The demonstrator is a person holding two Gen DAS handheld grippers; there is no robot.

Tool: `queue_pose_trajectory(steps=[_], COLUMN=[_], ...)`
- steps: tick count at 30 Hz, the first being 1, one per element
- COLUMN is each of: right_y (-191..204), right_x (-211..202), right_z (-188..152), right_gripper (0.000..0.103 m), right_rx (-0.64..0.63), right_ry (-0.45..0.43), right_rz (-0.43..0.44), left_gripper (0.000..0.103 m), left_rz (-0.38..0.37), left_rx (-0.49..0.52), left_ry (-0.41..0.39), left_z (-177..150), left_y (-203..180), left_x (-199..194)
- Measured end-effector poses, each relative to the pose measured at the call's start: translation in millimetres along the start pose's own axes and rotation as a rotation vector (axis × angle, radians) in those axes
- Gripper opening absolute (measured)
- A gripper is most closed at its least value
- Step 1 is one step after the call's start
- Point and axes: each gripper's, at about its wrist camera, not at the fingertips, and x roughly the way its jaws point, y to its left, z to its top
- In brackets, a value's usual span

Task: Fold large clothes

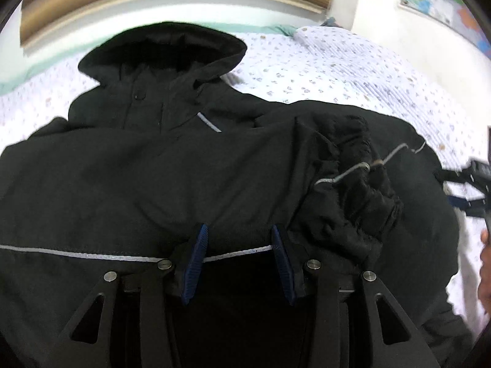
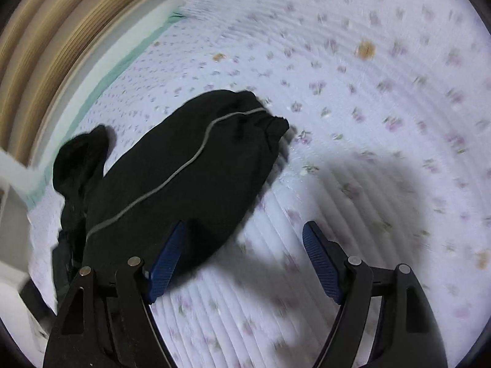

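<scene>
**Desk:** What did you have in front of the left gripper?

**Me:** The left gripper (image 1: 238, 259) had its jaws parted over the black jacket (image 1: 153, 184), nothing clamped between them. Its ribbed blue pads (image 1: 196, 260) sat either side of a thin reflective piping line (image 1: 76, 254) that ran straight across the matte, slightly padded cloth between the jaws. Ahead of the jaws the body of the jacket lay spread flat, with the rounded hood (image 1: 165, 46) at the far end and a small snap button (image 1: 137, 95) below it. Ahead and to the right of the jaws, a sleeve (image 1: 353, 190) lay folded in over the body, its gathered cuff bunched and fuzzy.

**Desk:** And the right one?

**Me:** The right gripper (image 2: 245, 260) was spread wide, wider than the left, and held nothing. Between its jaws I saw only the bedsheet (image 2: 353, 61), a pale ribbed fabric with small purple flowers. The left blue pad (image 2: 167, 260) overlapped the edge of the other sleeve (image 2: 184, 168), a smooth plump oval with a grey piping stripe (image 2: 172, 178) curving along it and an elasticated cuff at its far end; I couldn't tell if the pad touched it.

**Desk:** Anything beyond?

**Me:** A grooved wooden headboard (image 2: 46, 46), far left of the jaws, blurred.
</scene>
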Motion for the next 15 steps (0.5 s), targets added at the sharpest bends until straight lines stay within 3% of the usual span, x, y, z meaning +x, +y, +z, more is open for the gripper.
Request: queue_pose_trajectory(steps=[4,8,10,15], right_y=[-6,3,10,11], right_x=[20,39,41,32], right_z=[16,23,22,19], right_gripper=[0.094,0.091,0.081,0.028], right_rx=[0.030,0.005,-0.033,-0.049], right_ry=[-0.069,-0.109,-0.134,-0.178], right_rz=[0.060,0.058,0.044,0.076], left_gripper=[0.045,0.045,0.045,0.045], left_rz=[-0.038,-0.038,-0.019,-0.021], left_rx=[-0.037,-0.035,-0.018,-0.019], left_ry=[-0.019,-0.037,-0.047,-0.055], left_z=[-1,-6,-8,-9], left_y=[11,14,11,11], left_x=[-1,-13,-13,-13])
